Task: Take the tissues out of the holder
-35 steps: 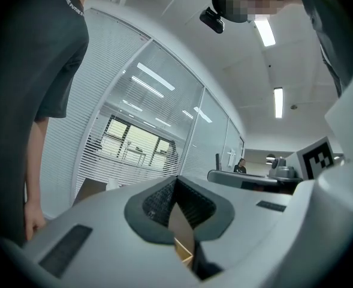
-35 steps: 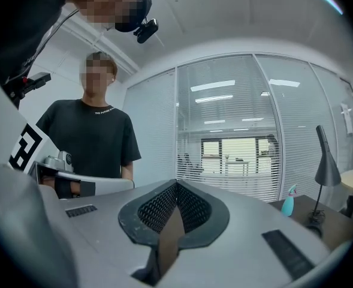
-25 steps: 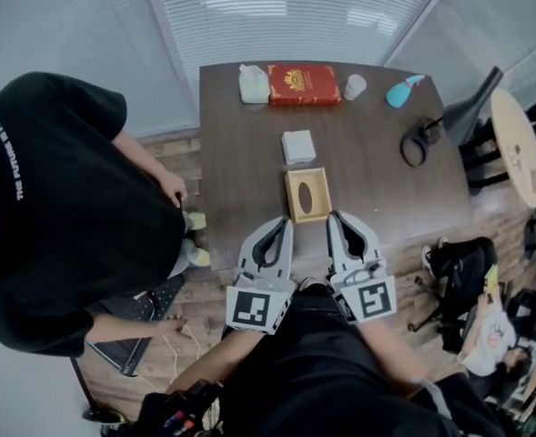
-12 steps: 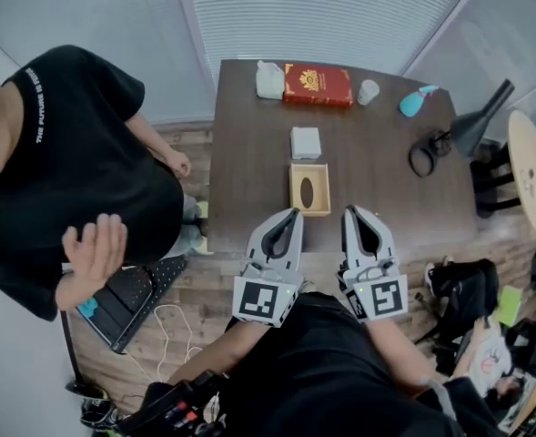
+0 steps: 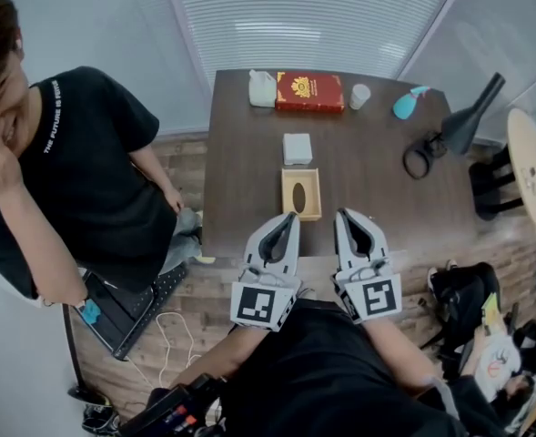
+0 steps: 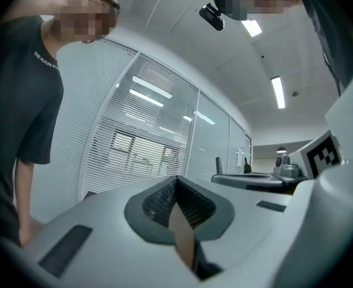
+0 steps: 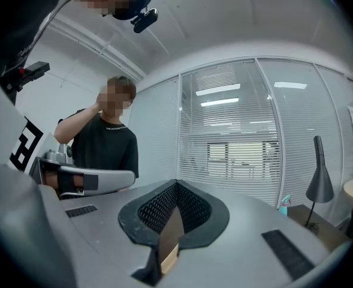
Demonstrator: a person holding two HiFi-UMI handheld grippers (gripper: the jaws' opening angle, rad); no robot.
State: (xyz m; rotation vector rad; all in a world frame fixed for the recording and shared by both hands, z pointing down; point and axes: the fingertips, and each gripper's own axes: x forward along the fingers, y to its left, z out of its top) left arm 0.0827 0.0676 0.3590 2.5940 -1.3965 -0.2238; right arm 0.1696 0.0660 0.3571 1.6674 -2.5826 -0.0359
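Hovering near holder [image 5: 312, 182]: left gripper [image 5: 290, 215], right gripper [image 5: 340, 213], both closed

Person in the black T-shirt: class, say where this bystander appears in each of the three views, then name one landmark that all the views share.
Head view: the person in the black T-shirt stands at far left, beside the table.
Left gripper view: the person fills the left edge, arm raised.
Right gripper view: the person stands left of centre, hand raised to the head.
Shared landmark: the window blinds.
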